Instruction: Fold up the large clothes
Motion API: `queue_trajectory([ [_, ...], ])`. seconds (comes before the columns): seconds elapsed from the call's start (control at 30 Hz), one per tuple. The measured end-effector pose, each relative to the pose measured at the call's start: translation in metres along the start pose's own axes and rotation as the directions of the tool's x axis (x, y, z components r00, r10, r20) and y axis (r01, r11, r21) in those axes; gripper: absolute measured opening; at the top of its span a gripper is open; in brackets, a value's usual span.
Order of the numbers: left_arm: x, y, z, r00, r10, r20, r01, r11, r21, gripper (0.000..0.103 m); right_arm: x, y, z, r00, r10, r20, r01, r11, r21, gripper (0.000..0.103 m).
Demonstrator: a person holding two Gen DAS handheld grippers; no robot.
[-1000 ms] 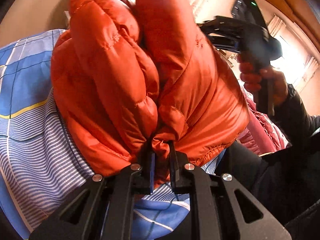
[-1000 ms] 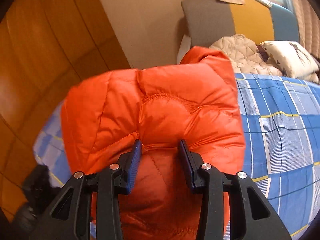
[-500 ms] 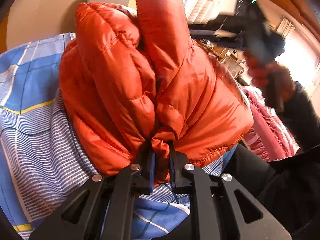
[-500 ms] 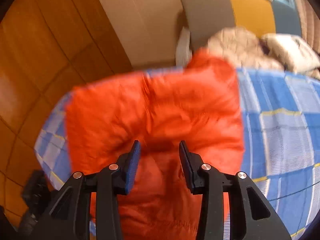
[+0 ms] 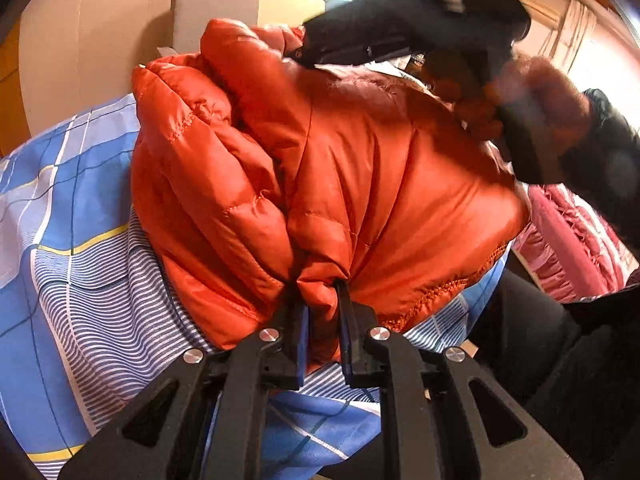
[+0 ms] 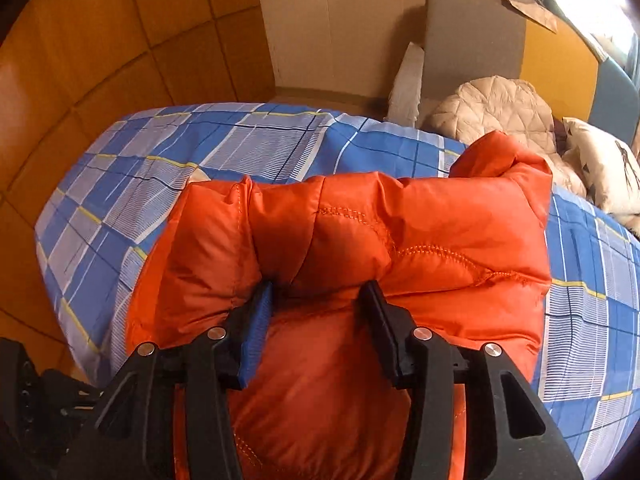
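Since a second ago, the puffy orange quilted down jacket (image 6: 360, 240) has sunk from in front of my right fingers onto the blue checked bedsheet (image 6: 200, 148), so more of the sheet shows beyond it, and my right fingers have just been opening. My right gripper (image 6: 316, 292) now stands at middling width, a bulge of the jacket's fabric lying between the fingertips; the blue pad on one side sits against a fold, but I cannot tell that the other presses anything.

My left gripper (image 5: 320, 292) is narrow, its fingers pinched on a bunched fold of the same jacket (image 5: 320, 168), which rises as a thick mound just ahead of them.

Only the left view shows my right hand (image 5: 532, 92) gripping the black tool handle, blurred, at the far upper side of the jacket, and a pink ruffled fabric (image 5: 568, 232) off to the right. Only the right view shows the beige quilted blanket (image 6: 492, 108), a printed cream pillow (image 6: 608, 164) and the grey-and-yellow headboard (image 6: 472, 32) beyond the jacket.

I can read no writing or label anywhere.
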State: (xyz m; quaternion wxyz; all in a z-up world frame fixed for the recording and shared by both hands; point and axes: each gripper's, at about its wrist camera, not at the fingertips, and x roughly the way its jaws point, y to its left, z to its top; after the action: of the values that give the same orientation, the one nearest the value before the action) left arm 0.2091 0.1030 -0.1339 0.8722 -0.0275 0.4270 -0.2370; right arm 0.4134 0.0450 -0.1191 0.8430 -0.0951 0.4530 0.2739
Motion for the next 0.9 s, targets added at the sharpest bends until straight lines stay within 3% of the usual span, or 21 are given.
queue_trajectory([
  [0.03,0.000,-0.002,-0.001,1.000,0.004,-0.002,-0.004,1.000,0.005,0.012,-0.009,-0.005,-0.002,0.999,0.028,0.017,-0.029,0.999,0.027,0.056],
  [0.1,-0.002,-0.003,0.000,1.000,0.007,0.002,-0.007,1.000,0.003,0.012,-0.034,-0.022,-0.011,0.993,0.078,0.084,-0.084,0.993,0.078,0.090],
  [0.13,-0.002,-0.001,0.003,1.000,0.009,0.003,-0.009,1.000,0.003,0.012,-0.049,-0.033,-0.019,0.989,0.086,0.118,-0.098,0.990,0.097,0.093],
  [0.27,-0.002,-0.005,0.000,1.000,0.012,0.011,-0.012,1.000,-0.004,0.012,-0.075,-0.085,-0.052,0.980,0.132,0.148,-0.159,0.968,0.192,0.099],
  [0.37,-0.001,-0.003,-0.003,1.000,0.009,0.024,-0.009,1.000,-0.017,0.012,-0.072,-0.126,-0.084,0.964,0.224,0.142,-0.257,0.920,0.295,0.100],
  [0.47,0.001,0.012,-0.018,0.999,-0.008,0.045,0.010,0.999,-0.049,0.012,-0.052,-0.150,-0.109,0.935,0.328,0.134,-0.354,0.850,0.390,0.100],
  [0.53,0.000,0.019,-0.025,0.998,-0.023,0.058,0.028,0.997,-0.076,0.012,-0.035,-0.156,-0.118,0.904,0.405,0.138,-0.423,0.800,0.426,0.100],
  [0.6,0.002,0.022,-0.029,0.997,-0.035,0.066,0.041,0.995,-0.094,0.012,-0.021,-0.156,-0.119,0.886,0.447,0.127,-0.454,0.775,0.439,0.100],
  [0.83,0.007,0.037,-0.037,0.992,-0.085,0.098,0.101,0.981,-0.166,0.013,0.022,-0.149,-0.112,0.790,0.606,0.098,-0.578,0.680,0.451,0.100],
  [0.9,0.010,0.042,-0.039,0.989,-0.094,0.110,0.113,0.976,-0.184,0.013,0.029,-0.147,-0.110,0.777,0.621,0.107,-0.594,0.665,0.453,0.100],
])
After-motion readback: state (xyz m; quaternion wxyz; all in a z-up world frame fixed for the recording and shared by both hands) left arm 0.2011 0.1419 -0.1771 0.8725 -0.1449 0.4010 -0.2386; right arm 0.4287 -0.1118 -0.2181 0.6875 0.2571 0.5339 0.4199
